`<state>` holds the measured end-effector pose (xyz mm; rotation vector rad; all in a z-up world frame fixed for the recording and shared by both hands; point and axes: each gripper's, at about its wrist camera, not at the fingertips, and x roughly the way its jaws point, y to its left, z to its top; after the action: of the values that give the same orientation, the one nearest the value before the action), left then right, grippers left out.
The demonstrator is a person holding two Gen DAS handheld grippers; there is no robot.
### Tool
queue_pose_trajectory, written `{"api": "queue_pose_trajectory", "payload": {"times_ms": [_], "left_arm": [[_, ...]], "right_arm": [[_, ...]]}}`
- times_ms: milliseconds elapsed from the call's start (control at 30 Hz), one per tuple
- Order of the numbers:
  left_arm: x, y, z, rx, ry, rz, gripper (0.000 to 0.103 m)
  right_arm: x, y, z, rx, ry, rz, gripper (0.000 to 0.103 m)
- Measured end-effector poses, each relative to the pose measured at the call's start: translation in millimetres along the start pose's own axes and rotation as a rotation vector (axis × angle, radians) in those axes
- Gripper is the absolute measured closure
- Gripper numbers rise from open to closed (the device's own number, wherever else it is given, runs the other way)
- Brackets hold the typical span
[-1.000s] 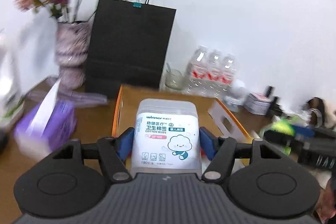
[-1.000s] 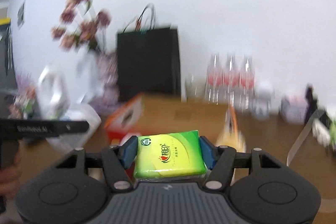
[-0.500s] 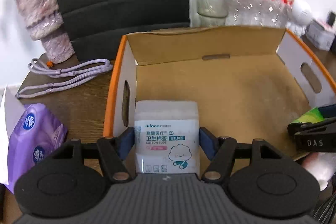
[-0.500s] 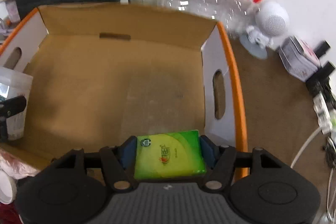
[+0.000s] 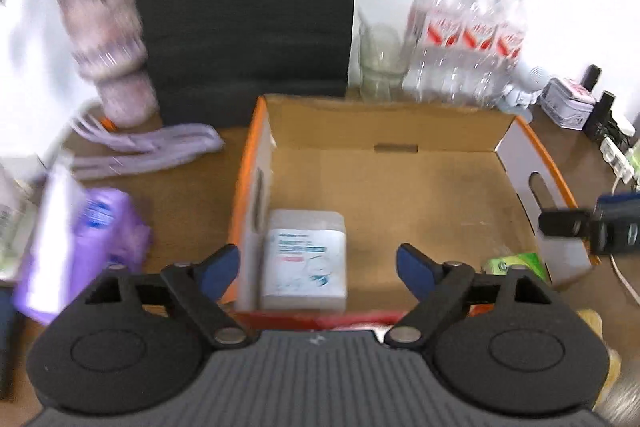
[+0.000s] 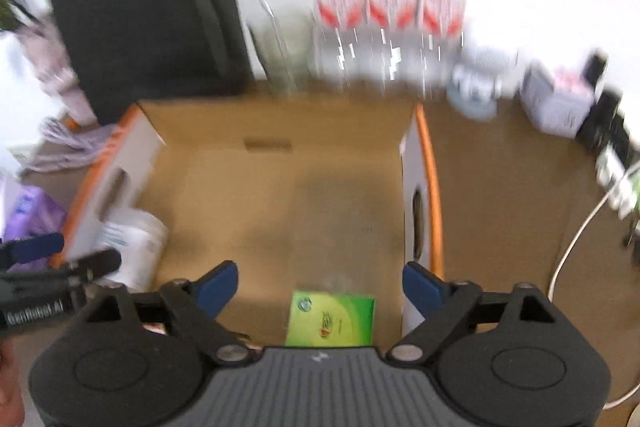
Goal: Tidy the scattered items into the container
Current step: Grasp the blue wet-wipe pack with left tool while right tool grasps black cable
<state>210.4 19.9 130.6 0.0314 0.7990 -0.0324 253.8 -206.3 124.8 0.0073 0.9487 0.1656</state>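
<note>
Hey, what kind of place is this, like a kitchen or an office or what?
Probably a cluttered home or office desk: a pack of water bottles, a flower vase and a black paper bag stand against the white wall.

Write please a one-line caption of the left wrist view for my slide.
Open left gripper above the cardboard box, cotton bud box lying inside by its left wall.

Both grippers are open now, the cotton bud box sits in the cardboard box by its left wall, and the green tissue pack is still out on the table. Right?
Not quite. The green tissue pack is not on the table: the right wrist view shows it lying inside the cardboard box, near the right wall. The rest holds: left gripper and right gripper are open, and the cotton bud box sits by the left wall.
</note>
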Motion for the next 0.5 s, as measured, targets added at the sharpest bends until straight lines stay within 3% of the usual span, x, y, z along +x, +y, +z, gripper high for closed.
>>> {"api": "queue_pose_trajectory", "payload": {"times_ms": [100,200,233,267,333,433,500], "left_arm": [[-60.0,3.5,-46.1,-0.019,-0.213,0.008,0.0],[-104.1,9.1,-123.1,-0.064,-0.453,0.011,0.0],[-111.3,8.9,-149.4,-0.069,-0.492,0.011,0.0],[-115.3,7.1,-173.3,-0.055,-0.479,0.005,0.0],[-119.1,3.4,-211.3,-0.031,-0.368,-0.012,0.0],[-131.6,-1.2,-254.3,-0.043,-0.298,-0.072,0.0],[-137.8,-6.8,-263.4,-0.03,-0.291,-0.081,0.0]], "right_arm": [[-38.0,-5.3,-25.5,-0.028,-0.121,0.063,0.013],[-73.1,-9.0,-89.6,-0.047,-0.353,0.092,0.013],[-81.9,-9.0,-120.2,-0.051,-0.439,0.082,0.008],[-86.9,-8.3,-147.0,-0.048,-0.489,0.068,0.004],[-97.4,-6.6,-200.3,-0.003,-0.505,0.04,0.0],[-103.5,-11.2,-268.6,0.123,-0.499,0.144,0.0],[-102.5,-5.5,-293.2,0.101,-0.455,0.168,0.0]]}}
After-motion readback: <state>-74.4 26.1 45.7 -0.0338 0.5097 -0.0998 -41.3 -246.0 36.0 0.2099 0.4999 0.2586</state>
